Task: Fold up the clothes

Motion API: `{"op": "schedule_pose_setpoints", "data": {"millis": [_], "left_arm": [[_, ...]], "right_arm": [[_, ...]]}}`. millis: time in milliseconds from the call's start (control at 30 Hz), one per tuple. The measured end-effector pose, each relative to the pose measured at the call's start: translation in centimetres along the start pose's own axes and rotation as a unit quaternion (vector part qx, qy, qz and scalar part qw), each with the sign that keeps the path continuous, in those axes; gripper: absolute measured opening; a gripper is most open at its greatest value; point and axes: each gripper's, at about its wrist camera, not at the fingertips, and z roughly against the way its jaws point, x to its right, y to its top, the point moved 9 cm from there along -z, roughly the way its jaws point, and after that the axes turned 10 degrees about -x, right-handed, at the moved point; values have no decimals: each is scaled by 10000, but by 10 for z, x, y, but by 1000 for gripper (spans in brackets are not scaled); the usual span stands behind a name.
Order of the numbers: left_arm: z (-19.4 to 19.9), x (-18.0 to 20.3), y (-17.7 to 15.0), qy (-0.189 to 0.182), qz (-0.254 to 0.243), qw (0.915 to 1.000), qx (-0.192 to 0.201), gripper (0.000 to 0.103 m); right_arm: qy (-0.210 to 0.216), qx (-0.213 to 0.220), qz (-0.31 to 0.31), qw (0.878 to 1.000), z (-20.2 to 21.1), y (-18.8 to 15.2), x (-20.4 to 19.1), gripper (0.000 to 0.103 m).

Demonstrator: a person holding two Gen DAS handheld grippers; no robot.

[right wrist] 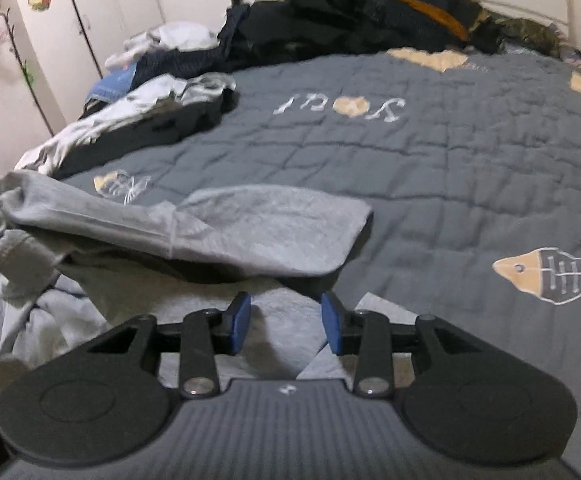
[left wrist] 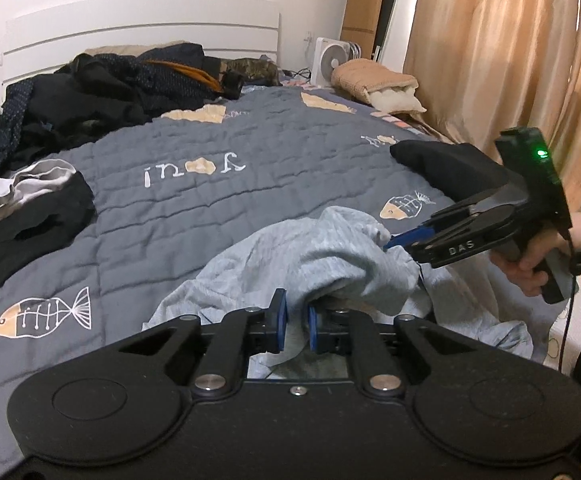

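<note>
One grey garment (left wrist: 322,256) barely started: left gripper (left wrist: 296,320) pinches its fabric, right gripper (right wrist: 284,320) open just above it; dark pile (left wrist: 90,96) far ahead unfolded.

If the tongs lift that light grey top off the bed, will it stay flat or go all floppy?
Probably floppy: the grey top already droops in soft folds where the left tongs pinch it. It looks light, since one small pinch holds a bunch up. It likely won't slide far on the quilt; pushed, it should bunch up.
</note>
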Motion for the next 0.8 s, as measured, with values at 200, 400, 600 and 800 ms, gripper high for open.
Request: {"op": "schedule_pose_setpoints", "data": {"millis": [200,400,600,800], "left_arm": [[-7,-5,-4,39,55,9999,-123,12],[-8,-11,-5,85,156,9997,-177,13],[-7,-12,-7,108,133,9996,-222,22],[-11,-8,-8,113,103,9995,-280,22]], "right_arm": [[206,-361,183,9990,-18,-12,-11,30],[282,-214,27,9994,-4,-12,-14,0],[280,568,96,9979,41,7,-13,5],[50,241,1,9997,16,8,4,34]]}}
